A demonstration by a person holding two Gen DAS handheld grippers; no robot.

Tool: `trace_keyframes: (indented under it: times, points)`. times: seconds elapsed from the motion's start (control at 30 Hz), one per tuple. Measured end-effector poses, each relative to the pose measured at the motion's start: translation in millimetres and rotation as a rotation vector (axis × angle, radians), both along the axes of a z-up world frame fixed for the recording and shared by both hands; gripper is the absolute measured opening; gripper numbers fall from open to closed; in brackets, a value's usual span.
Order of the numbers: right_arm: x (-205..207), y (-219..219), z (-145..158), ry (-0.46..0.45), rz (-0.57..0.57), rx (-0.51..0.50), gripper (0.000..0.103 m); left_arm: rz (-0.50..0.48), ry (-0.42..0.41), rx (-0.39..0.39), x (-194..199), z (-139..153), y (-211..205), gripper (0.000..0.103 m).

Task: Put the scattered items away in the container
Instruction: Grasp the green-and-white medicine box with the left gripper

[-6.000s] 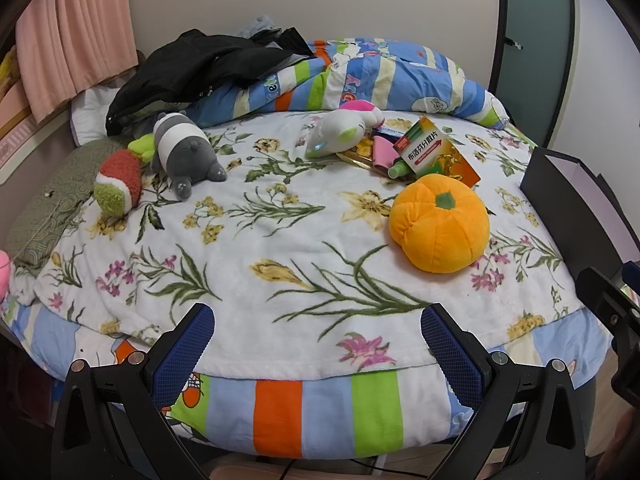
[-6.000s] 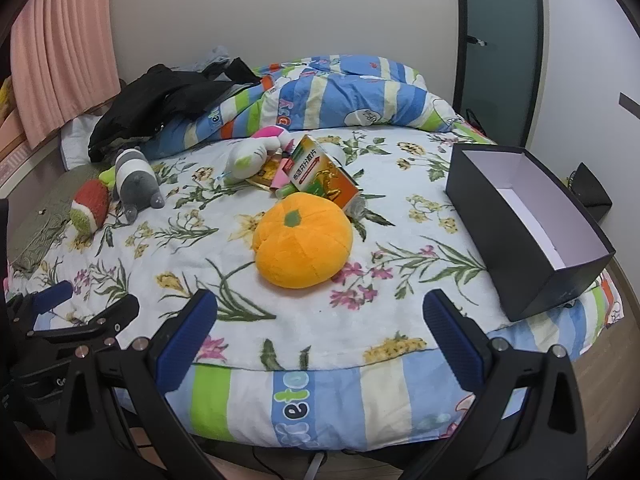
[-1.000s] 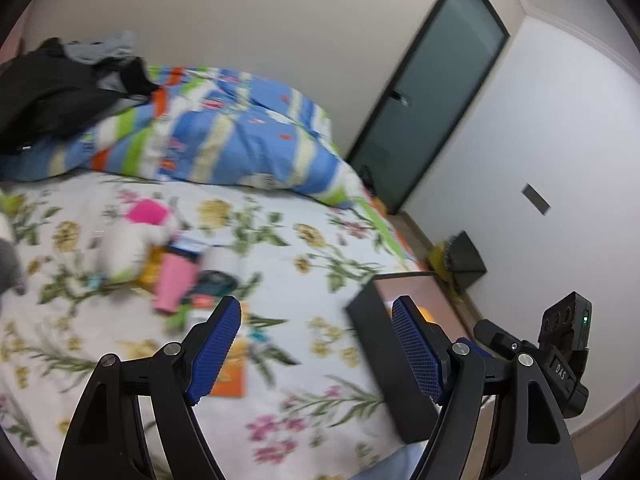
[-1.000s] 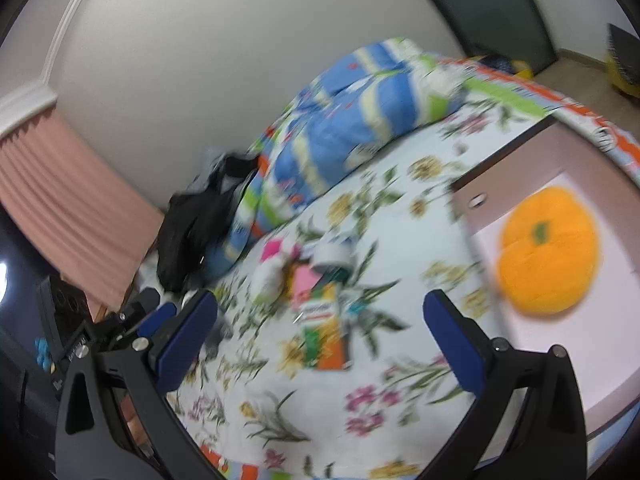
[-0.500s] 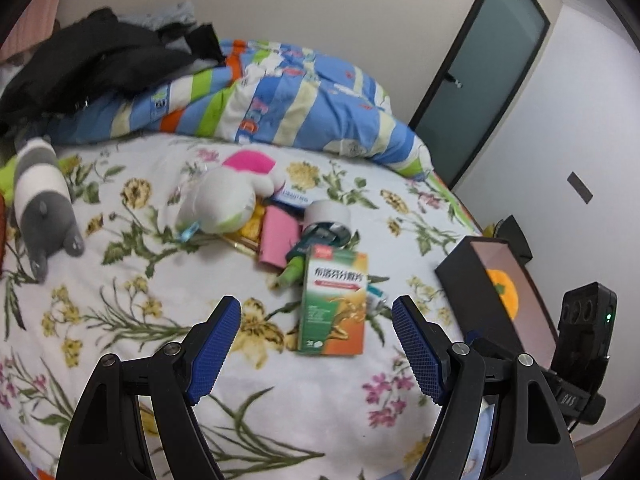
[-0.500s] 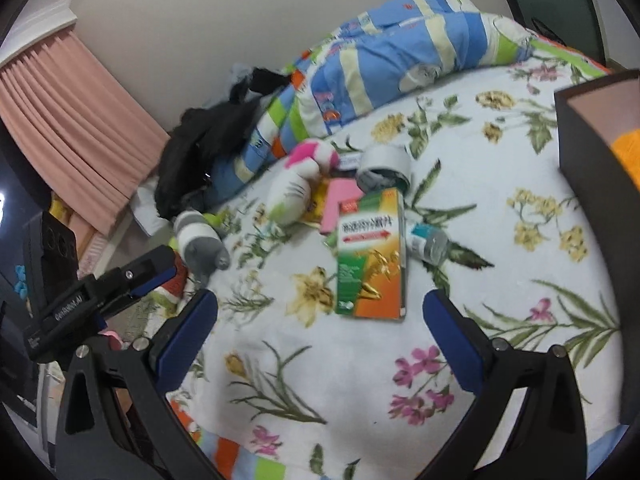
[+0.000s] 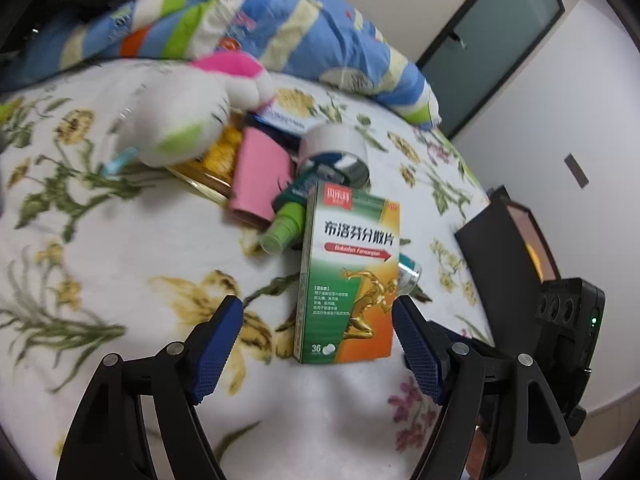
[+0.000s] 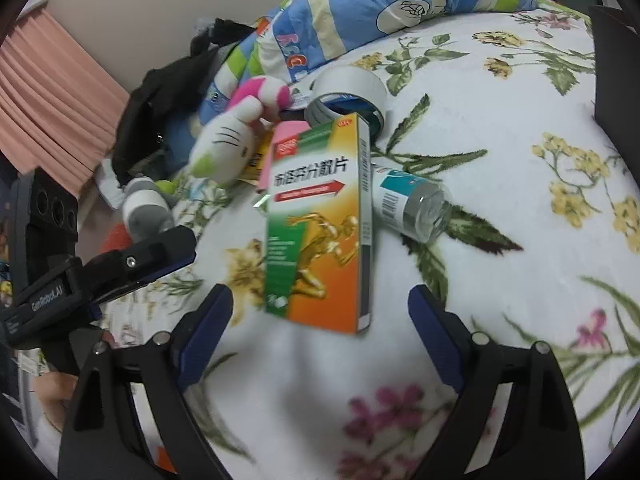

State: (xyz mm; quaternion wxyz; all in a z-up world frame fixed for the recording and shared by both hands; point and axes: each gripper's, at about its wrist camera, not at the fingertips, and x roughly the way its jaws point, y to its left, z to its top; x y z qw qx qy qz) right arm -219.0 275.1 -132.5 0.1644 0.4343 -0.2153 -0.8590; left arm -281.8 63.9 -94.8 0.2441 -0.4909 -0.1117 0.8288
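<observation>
A green and orange medicine box (image 7: 349,276) lies flat on the floral bedspread, and shows in the right wrist view (image 8: 318,224) too. My left gripper (image 7: 318,350) is open, its fingers either side of the box's near end. My right gripper (image 8: 320,334) is open just before the same box. Behind the box lie a tape roll (image 7: 335,154), a pink case (image 7: 262,174), a green bottle (image 7: 284,226) and a white and pink plush cat (image 7: 188,118). A clear bottle (image 8: 410,206) lies right of the box. The black container (image 7: 506,250) stands at the right with something orange inside.
A striped blue quilt (image 7: 208,28) is heaped at the back of the bed. A grey plush (image 8: 144,204) and black clothing (image 8: 160,96) lie to the left. The other gripper's body (image 8: 60,276) shows at the left of the right wrist view. A dark door (image 7: 492,36) is behind.
Both grippers have moved in close to the medicine box. The orange pumpkin plush, on the bed six seconds ago, now lies in the black container.
</observation>
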Motion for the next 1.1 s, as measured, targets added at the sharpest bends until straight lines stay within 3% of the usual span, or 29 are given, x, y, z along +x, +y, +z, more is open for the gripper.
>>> trace_keyframes:
  times: [0.53, 0.77, 0.9, 1.1]
  points:
    - [-39, -32, -26, 0.040, 0.084, 0.104, 0.090, -0.070, -0.134, 0.087, -47, -51, 29, 0.072]
    - [-45, -35, -26, 0.048, 0.088, 0.089, 0.090, -0.085, -0.141, 0.113, -50, -52, 37, 0.072]
    - [-43, -42, -24, 0.047, 0.095, 0.130, 0.082, -0.090, -0.119, 0.083, -46, -48, 42, 0.071]
    - [-32, -34, -11, 0.054, 0.067, 0.071, 0.076, -0.091, -0.098, 0.074, -38, -34, 39, 0.065]
